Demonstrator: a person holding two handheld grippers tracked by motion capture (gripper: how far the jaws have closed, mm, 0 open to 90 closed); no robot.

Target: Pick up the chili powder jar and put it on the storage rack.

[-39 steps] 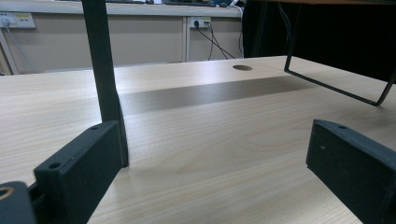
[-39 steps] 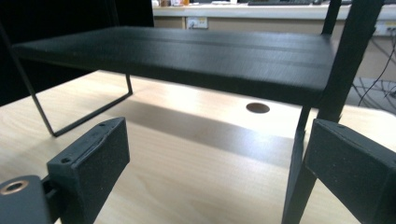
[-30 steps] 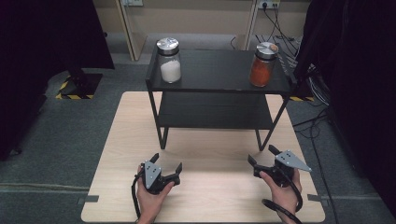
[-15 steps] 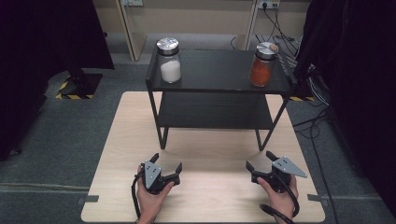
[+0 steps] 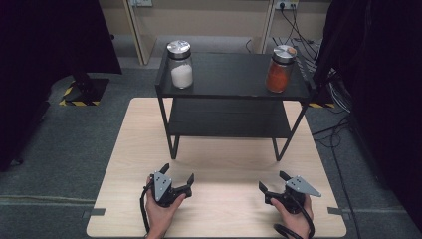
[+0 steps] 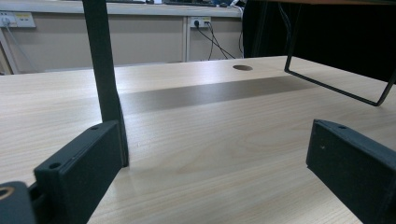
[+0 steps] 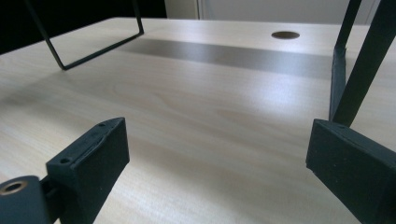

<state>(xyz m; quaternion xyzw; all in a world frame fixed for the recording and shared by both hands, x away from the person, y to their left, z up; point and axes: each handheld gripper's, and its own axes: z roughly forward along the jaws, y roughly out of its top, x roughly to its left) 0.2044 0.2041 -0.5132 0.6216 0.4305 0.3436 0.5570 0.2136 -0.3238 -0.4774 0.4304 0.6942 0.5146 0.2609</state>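
A black two-tier shelf [image 5: 234, 82] stands on the pale wooden table [image 5: 134, 149]. On its top tier, a glass jar of white powder [image 5: 180, 65] sits at the left and a jar of orange-red powder [image 5: 280, 68] at the right, both with metal lids. My left gripper [image 5: 177, 175] rests low on the table near the front edge, open and holding nothing. My right gripper [image 5: 271, 182] sits at the front right, also open and holding nothing. In the left gripper view the shelf's leg [image 6: 105, 79] rises just beyond the left jaw; in the right gripper view the shelf's leg [image 7: 359, 74] stands past the right jaw.
Grey carpet surrounds the table. Black curtains hang at the left and right. Cables [image 5: 338, 134] trail on the floor at the right, and wall sockets [image 6: 201, 21] line the back wall. A round hole [image 7: 285, 34] is cut in the tabletop under the shelf.
My right gripper has drawn back toward the table's front edge and dropped lower. The left gripper has barely moved. Both stay open.
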